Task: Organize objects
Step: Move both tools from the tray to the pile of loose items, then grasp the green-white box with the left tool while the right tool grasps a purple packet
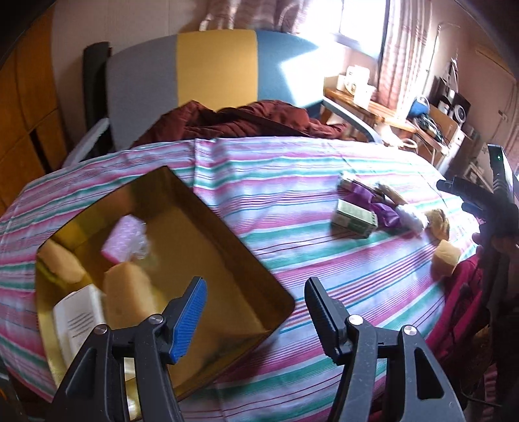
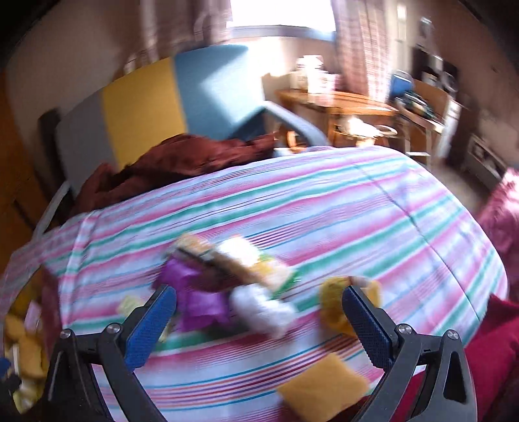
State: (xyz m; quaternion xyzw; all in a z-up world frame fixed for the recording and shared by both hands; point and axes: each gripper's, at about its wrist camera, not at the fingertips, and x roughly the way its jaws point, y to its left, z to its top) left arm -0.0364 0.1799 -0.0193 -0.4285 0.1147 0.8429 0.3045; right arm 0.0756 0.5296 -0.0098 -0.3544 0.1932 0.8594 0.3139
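Sunlight pours through a curtained window point(image 1: 360, 19) at upper right. A grey, yellow and blue headboard point(image 1: 214, 65) stands behind the striped bed point(image 1: 292, 168); a wooden desk point(image 1: 366, 104) sits right.

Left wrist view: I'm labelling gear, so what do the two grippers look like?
Left gripper: black plastic scissor-like arms with silver rivets, one ribbed blue pad, one ribbed black. Right gripper: same black frame, both pads textured blue.
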